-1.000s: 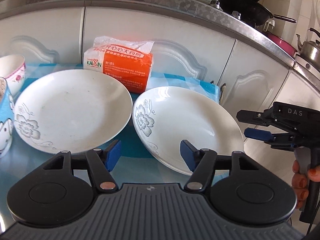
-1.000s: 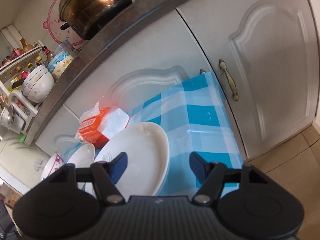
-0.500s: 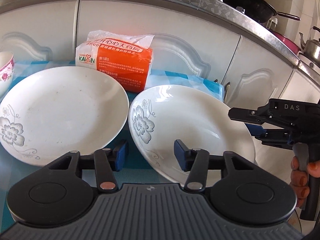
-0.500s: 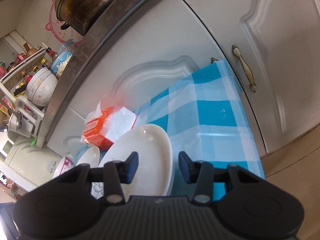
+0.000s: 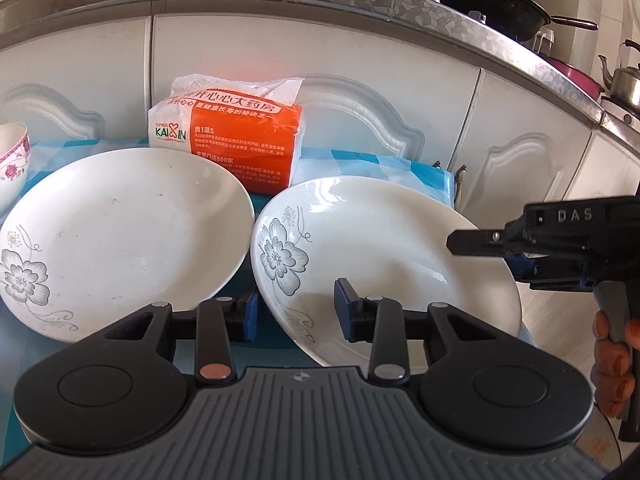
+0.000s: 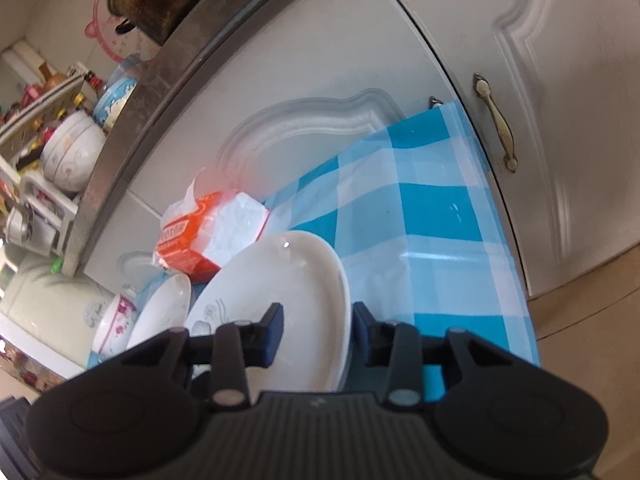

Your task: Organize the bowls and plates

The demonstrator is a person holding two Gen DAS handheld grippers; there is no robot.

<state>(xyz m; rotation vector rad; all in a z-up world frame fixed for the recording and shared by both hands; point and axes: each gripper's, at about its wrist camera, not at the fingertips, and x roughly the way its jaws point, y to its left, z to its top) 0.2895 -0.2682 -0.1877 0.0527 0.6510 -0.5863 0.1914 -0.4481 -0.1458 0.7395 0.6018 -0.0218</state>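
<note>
Two white plates with grey flower prints lie side by side on the blue checked tablecloth (image 6: 432, 248). The left plate (image 5: 120, 232) lies flat. The right plate (image 5: 380, 248) sits between both grippers and also shows in the right wrist view (image 6: 288, 304). My left gripper (image 5: 296, 312) is open, its fingers straddling the right plate's near left rim. My right gripper (image 6: 316, 332) is open, its fingers on either side of that plate's right rim; it also shows in the left wrist view (image 5: 516, 252). A white bowl with pink flowers (image 5: 12, 160) stands at the far left.
An orange and white tissue pack (image 5: 232, 148) lies behind the plates against the white cabinet doors (image 5: 400, 92). The counter above holds a black wok (image 5: 488, 4) and a kettle (image 5: 624, 76). The table's right edge drops to the floor (image 6: 592, 328).
Both grippers have moved in on the right plate and narrowed their jaws around its rim. The bowl has slid toward the left edge of the left wrist view.
</note>
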